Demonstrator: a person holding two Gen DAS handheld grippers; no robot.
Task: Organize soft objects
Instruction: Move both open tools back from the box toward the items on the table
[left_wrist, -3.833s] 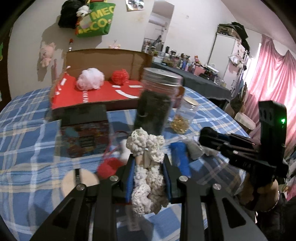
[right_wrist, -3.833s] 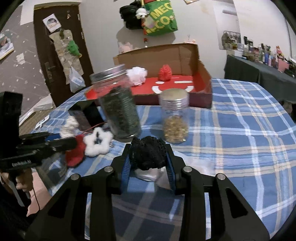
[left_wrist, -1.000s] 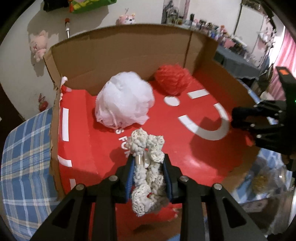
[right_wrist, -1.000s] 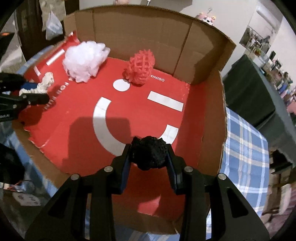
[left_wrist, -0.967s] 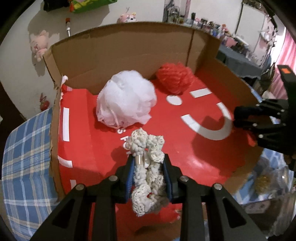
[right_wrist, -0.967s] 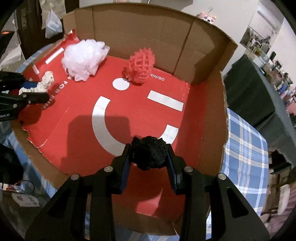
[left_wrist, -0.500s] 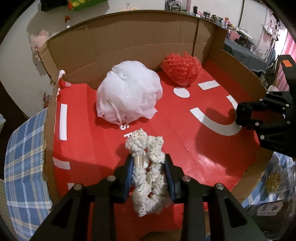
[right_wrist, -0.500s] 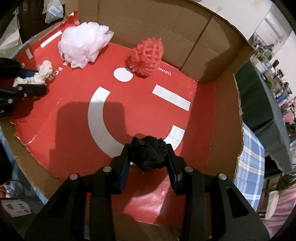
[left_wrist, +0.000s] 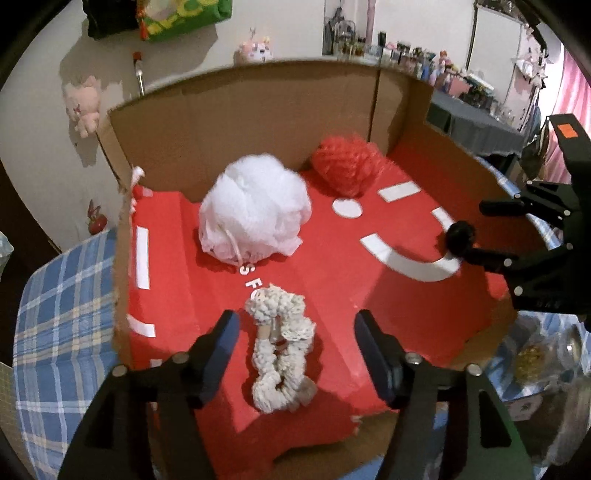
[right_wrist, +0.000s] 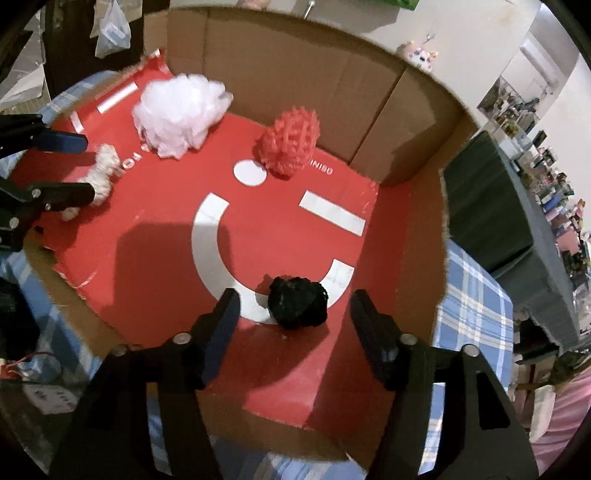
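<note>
Cluttered bedroom, plaid table (left_wrist: 62, 332), pink curtain at 3 o'clock. On the table sits the box (left_wrist: 258, 118): cardboard walls, red floor with a white smiley print.

Inside, biggest first: white pouf (left_wrist: 255, 210) at 11 o'clock of the floor in my left view, red mesh ball (left_wrist: 345, 168) at 1 o'clock against the back wall. Both well apart from my fingers.

Left gripper (left_wrist: 295, 347): jaws opening, pads clear on both sides of the cream scrunchie (left_wrist: 280, 347). Nothing pinched. Scrunchie lies on the red floor between the fingers, centred, long axis running 12 to 6, i.e. along my pointing line. Top end just touches the white lettering.

Right gripper (right_wrist: 291, 325): jaws opening too, pads off the black scrunchie (right_wrist: 297, 302). It rests on the floor on the smile's curve, between the fingers but slightly toward 12, just ahead of the tips. Roughly round, no real long axis.

What the next move hinges on: each piece sits dead between its own fingers with a gap each side, so I judge a straight pull back along the pointing line clears both without dragging them. Left is the tighter one: the cream scrunchie runs deep between the fingers, toward 6.
</note>
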